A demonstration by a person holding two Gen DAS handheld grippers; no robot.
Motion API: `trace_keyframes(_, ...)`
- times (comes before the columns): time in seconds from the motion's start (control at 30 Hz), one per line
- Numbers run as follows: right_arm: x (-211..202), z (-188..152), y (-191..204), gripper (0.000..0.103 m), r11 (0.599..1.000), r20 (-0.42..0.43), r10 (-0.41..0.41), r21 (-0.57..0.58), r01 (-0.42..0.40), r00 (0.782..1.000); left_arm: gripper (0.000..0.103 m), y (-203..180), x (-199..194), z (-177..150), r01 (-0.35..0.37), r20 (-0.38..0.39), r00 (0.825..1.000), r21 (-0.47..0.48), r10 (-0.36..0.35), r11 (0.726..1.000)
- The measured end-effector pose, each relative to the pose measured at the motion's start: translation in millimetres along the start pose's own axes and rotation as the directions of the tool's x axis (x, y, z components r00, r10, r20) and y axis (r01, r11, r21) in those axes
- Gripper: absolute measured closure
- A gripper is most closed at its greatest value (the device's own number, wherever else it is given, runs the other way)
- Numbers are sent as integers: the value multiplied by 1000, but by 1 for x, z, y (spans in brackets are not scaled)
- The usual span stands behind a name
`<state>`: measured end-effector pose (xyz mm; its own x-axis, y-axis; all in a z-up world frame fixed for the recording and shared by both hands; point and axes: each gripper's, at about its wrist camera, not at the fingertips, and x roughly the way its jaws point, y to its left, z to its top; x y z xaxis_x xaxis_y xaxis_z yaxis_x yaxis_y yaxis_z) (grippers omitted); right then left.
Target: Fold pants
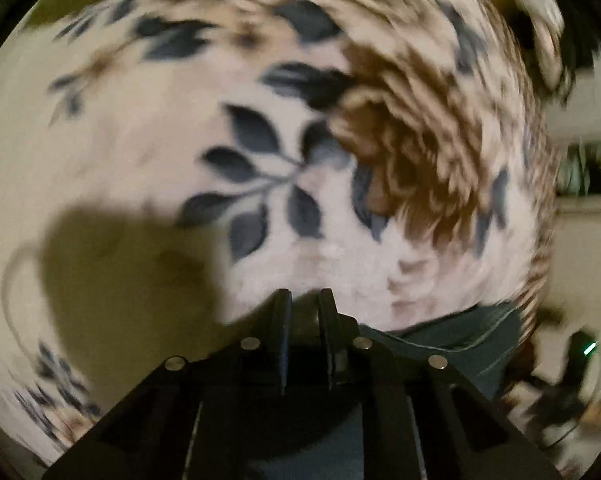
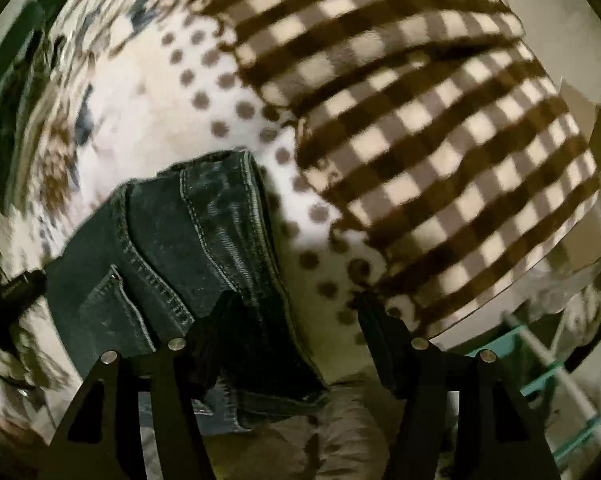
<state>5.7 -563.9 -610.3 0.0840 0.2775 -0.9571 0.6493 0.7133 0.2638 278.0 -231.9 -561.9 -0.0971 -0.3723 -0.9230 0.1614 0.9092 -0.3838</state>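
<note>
Patterned blanket (image 2: 228,120) as backdrop: jeans (image 2: 172,240) ahead-left of the wide-apart right gripper (image 2: 296,300); left gripper (image 1: 305,296) nearly closed, apparently empty. Pre-grasp step; next, close on denim.

jeans (image 2: 188,248): dark denim, coarse weave, pale stitched seams
blanket (image 2: 440,128): soft fleecy cloth, matt
tongs (image 1: 305,308): matt black plastic

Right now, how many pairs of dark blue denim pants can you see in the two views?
1. The dark blue denim pants lie bunched on the patterned fleece blanket, under the open right gripper. The left wrist view is blurred; more could be hidden.
</note>
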Motion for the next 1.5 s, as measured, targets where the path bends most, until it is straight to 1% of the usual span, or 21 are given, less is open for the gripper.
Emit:
trace_keyframes(0.13, -23, 8, 4, 38, 997, 106, 72, -28, -70, 992, 76, 5, -27, -13, 72, 69, 995, -71, -67, 995)
trace_keyframes(0.2, -26, 20, 3, 37, 991, 121, 132, -2, -133, 984, 54, 6, -32, -22, 101, 92, 992, -99, -92, 990)
trace_keyframes(0.27, -17, 37, 3, 32, 983, 85, 178, 29, -181, 980, 39, 6, -33, -29, 129, 101, 988, -113, -118, 985)
trace_keyframes(0.33, 6, 51, 2, 35, 969, -7, 235, 77, -234, 972, 39, 1, -24, -30, 129, 99, 988, -126, -117, 984)
trace_keyframes(0.37, 11, 51, 6, 68, 963, -15, 257, 82, -255, 966, 39, 4, -22, -33, 130, 102, 988, -127, -117, 983)
trace_keyframes(0.4, 12, 52, 13, 85, 958, -1, 283, 49, -283, 959, 39, 5, -23, -34, 132, 110, 987, -125, -119, 983)
trace_keyframes(0.43, 9, 50, 24, 85, 967, 7, 256, -6, -255, 967, 39, 4, -23, -36, 124, 116, 987, -117, -111, 985)
trace_keyframes(0.5, -10, 42, 52, 98, 977, 78, 170, -143, -157, 982, 39, 8, -26, -37, 116, 122, 987, -107, -102, 987)
trace_keyframes(0.6, -26, 45, 59, 98, 982, 153, 119, -167, -93, 981, 39, 15, -31, -41, 131, 138, 983, -97, -117, 987)
trace_keyframes(0.67, -12, 55, 49, 98, 985, 90, 140, -117, -129, 986, 38, 19, -38, -46, 132, 156, 981, -96, -116, 987)
trace_keyframes(0.73, -3, 61, 42, 93, 986, 40, 148, -87, -145, 988, 29, 20, -47, -50, 135, 171, 978, -100, -117, 986)
trace_keyframes(0.77, -4, 60, 40, 85, 985, 34, 159, -74, -156, 987, 23, 22, -52, -54, 145, 182, 975, -105, -124, 984)
trace_keyframes(0.87, -22, 45, 20, 49, 983, 48, 182, -10, -182, 982, 22, 31, -70, -78, 163, 217, 967, -133, -132, 978)
trace_keyframes(0.9, -30, 33, 6, 46, 980, 63, 197, 27, -199, 978, 22, 32, -71, -85, 161, 216, 968, -144, -128, 976)
trace_keyframes(1.03, -32, -15, -38, 46, 958, 11, 213, 193, -211, 977, 22, 40, -59, -122, 181, 181, 973, -213, -144, 960)
trace_keyframes(1.13, 3, -44, -52, 46, 897, -53, 327, 330, -292, 943, 22, 39, -36, -140, 187, 129, 979, -243, -159, 952)
trace_keyframes(1.17, 12, -49, -51, 57, 876, -44, 367, 352, -329, 929, 22, 37, -29, -144, 188, 119, 980, -246, -162, 951)
trace_keyframes(1.2, 18, -52, -46, 84, 868, -32, 387, 351, -352, 921, 22, 35, -25, -146, 157, 123, 984, -228, -132, 961)
trace_keyframes(1.37, 2, -51, -30, 90, 947, 64, 196, 245, -205, 979, 20, 41, -4, -148, 118, 76, 992, -228, -103, 966)
trace_keyframes(1.4, 0, -49, -32, 90, 955, 71, 167, 238, -179, 983, 15, 42, 0, -149, 140, 66, 990, -236, -128, 962)
trace_keyframes(1.5, 13, -42, -33, 87, 954, 12, 184, 237, -181, 983, 15, 43, -1, -151, 144, 69, 989, -240, -132, 960)
